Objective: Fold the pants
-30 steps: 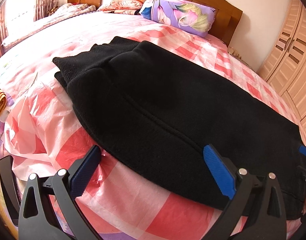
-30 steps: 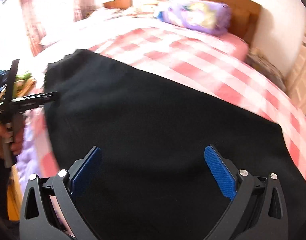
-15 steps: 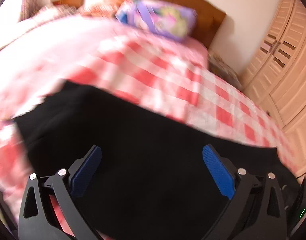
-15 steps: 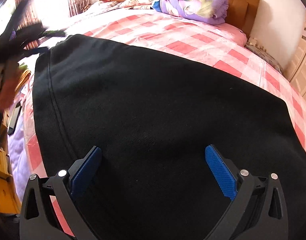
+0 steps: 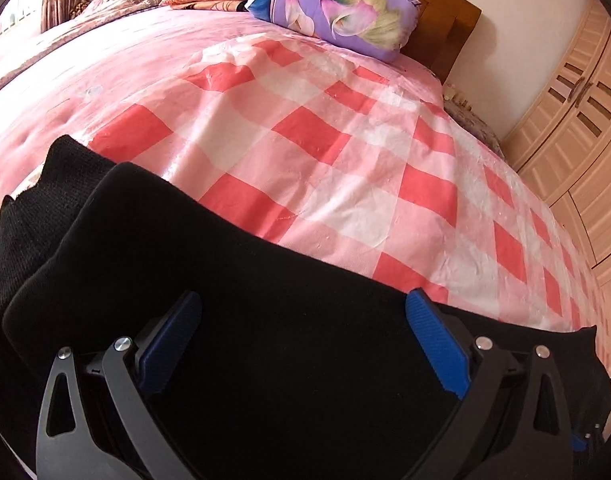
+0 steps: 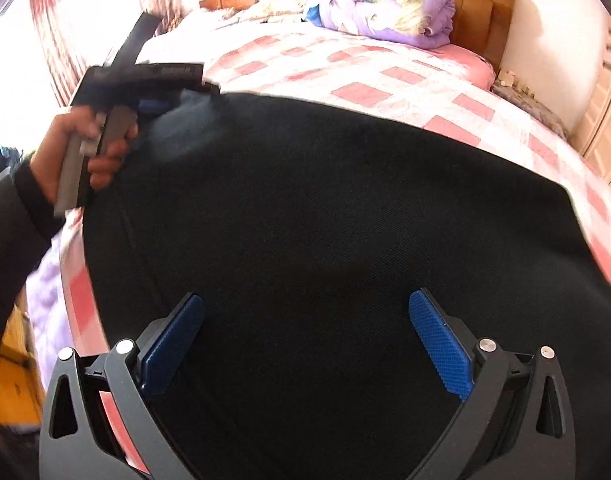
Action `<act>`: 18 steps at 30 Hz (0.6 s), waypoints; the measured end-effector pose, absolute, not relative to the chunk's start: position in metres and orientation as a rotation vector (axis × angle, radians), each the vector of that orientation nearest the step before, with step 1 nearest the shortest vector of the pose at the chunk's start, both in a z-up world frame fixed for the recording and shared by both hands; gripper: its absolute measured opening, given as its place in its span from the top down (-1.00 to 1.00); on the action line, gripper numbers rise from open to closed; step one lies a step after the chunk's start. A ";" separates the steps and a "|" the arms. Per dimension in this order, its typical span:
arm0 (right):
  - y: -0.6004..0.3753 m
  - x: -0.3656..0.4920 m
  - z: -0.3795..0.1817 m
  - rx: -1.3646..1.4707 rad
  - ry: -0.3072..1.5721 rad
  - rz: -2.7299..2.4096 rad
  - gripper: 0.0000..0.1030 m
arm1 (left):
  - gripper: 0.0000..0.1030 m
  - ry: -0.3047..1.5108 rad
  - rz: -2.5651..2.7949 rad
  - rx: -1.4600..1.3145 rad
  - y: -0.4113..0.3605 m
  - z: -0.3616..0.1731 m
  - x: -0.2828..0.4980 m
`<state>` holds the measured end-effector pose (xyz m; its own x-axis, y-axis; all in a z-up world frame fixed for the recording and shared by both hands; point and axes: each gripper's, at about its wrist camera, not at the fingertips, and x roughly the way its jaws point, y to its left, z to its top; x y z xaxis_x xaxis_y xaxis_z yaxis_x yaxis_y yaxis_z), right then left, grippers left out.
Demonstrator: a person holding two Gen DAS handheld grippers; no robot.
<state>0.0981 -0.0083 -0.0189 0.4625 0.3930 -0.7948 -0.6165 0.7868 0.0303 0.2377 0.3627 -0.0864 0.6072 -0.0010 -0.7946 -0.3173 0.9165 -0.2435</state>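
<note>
The black pants lie folded lengthwise on the pink checked bed sheet. They fill the near half of the right wrist view too. My left gripper is open and empty, low over the pants' middle, with the layered end at its left. My right gripper is open and empty over the pants. In the right wrist view the left gripper, held in a hand, hovers over the pants' far left edge.
A purple floral pillow lies against the wooden headboard at the far end. A beige wardrobe stands at the right. Yellow things sit beside the bed at the left of the right wrist view.
My left gripper has swung from the pants' near left corner onto the pants, now facing the headboard. The right gripper has stayed open over the pants and shifted slightly.
</note>
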 end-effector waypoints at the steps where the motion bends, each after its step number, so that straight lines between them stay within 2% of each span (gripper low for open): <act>1: -0.029 0.093 -0.010 -0.239 0.841 0.609 -0.91 | -0.97 0.907 0.191 -0.376 0.360 -0.086 0.240; 4: -0.090 0.098 -0.012 -0.230 0.842 0.395 -0.92 | -0.97 0.916 0.201 -0.358 0.358 -0.086 0.242; 6: -0.127 0.105 -0.035 -0.204 0.983 0.319 -0.92 | -0.97 0.918 0.204 -0.352 0.358 -0.086 0.241; 7: -0.143 0.094 -0.031 -0.150 0.944 0.395 -0.92 | -0.97 0.917 0.203 -0.353 0.359 -0.086 0.240; 10: -0.157 0.061 -0.028 -0.295 0.937 0.433 -0.92 | -0.97 0.918 0.206 -0.348 0.358 -0.085 0.240; 15: -0.217 0.056 -0.032 -0.173 0.969 0.186 -0.92 | -0.97 0.919 0.206 -0.348 0.359 -0.085 0.240; 18: -0.243 0.041 -0.032 -0.072 0.965 0.289 -0.92 | -0.97 0.917 0.207 -0.346 0.359 -0.085 0.240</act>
<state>0.0407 -0.2433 -0.0323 0.5341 0.2106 -0.8188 -0.2740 0.9593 0.0680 0.2397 0.3588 -0.0849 0.5941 0.0283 -0.8039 -0.3202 0.9251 -0.2041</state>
